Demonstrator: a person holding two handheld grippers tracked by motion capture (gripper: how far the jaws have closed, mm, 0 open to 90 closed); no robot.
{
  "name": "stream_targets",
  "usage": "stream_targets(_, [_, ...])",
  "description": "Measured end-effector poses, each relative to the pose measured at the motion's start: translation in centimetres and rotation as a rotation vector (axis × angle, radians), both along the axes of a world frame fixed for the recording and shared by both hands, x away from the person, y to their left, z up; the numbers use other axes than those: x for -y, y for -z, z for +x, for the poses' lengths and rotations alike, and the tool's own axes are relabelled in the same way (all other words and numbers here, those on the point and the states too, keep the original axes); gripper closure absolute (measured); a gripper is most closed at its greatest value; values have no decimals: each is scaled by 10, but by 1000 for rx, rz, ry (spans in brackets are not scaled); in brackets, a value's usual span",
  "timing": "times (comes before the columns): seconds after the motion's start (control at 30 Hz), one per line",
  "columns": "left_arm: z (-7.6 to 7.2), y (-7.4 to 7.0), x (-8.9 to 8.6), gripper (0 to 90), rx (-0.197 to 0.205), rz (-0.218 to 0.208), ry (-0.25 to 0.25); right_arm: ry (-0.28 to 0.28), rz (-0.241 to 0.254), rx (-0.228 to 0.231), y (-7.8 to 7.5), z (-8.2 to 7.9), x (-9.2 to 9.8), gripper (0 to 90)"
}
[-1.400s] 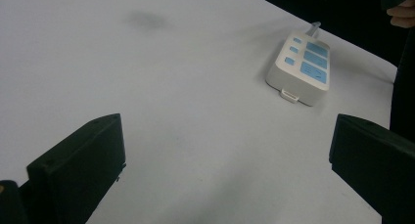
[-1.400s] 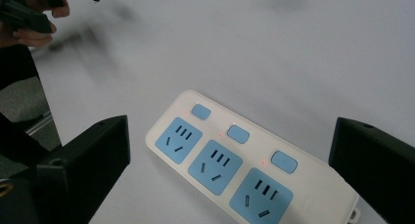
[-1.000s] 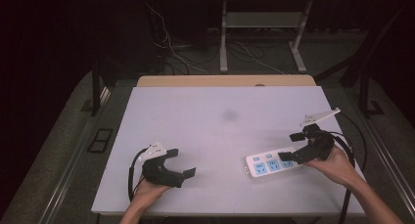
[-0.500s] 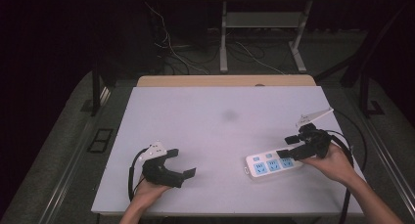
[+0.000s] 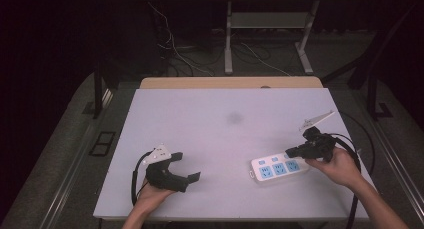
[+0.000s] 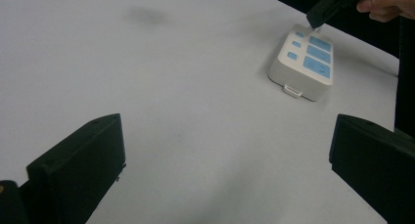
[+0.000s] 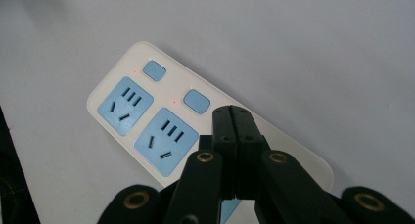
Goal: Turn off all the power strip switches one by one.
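At the near edge of the white table (image 5: pixel 200 109), the left gripper (image 5: pixel 187 166) rests in the person's left hand (image 5: pixel 150 199), its 2 black jaws spread wide with nothing between them; in the left gripper view they stand at the 2 bottom corners with bare tabletop in the gap. Farther right, the white power strip (image 5: pixel 278 168) lies flat on the table near its right edge, its blue socket faces up, and in the right gripper view 2 sockets and 2 blue buttons show with small red lights beside them. The right gripper (image 5: pixel 291 152), held in the person's right hand (image 5: pixel 340 166), points at the far end of the strip; its jaws have just been closing and now meet pad to pad, with nothing held between them. In the right gripper view the joined tips sit over the strip just beside a blue button (image 7: pixel 197 100). Beyond, a faint grey smudge (image 5: pixel 234 118) marks the table's middle, and cables (image 5: pixel 175 54) lie on the dark floor behind.
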State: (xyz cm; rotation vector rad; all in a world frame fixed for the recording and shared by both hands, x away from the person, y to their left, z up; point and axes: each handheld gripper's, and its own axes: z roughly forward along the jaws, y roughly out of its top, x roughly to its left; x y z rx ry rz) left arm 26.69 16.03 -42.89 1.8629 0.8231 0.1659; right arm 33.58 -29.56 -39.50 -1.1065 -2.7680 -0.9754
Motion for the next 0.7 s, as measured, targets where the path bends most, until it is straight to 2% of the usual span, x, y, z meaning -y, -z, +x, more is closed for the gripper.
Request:
stream_targets(0.43, [0, 0, 0, 0, 3, 4, 1, 7, -37, -6, 13, 8, -3, 899])
stream_targets(0.7, [0, 0, 1, 0, 4, 6, 3, -8, -26, -2, 15, 10, -1, 900])
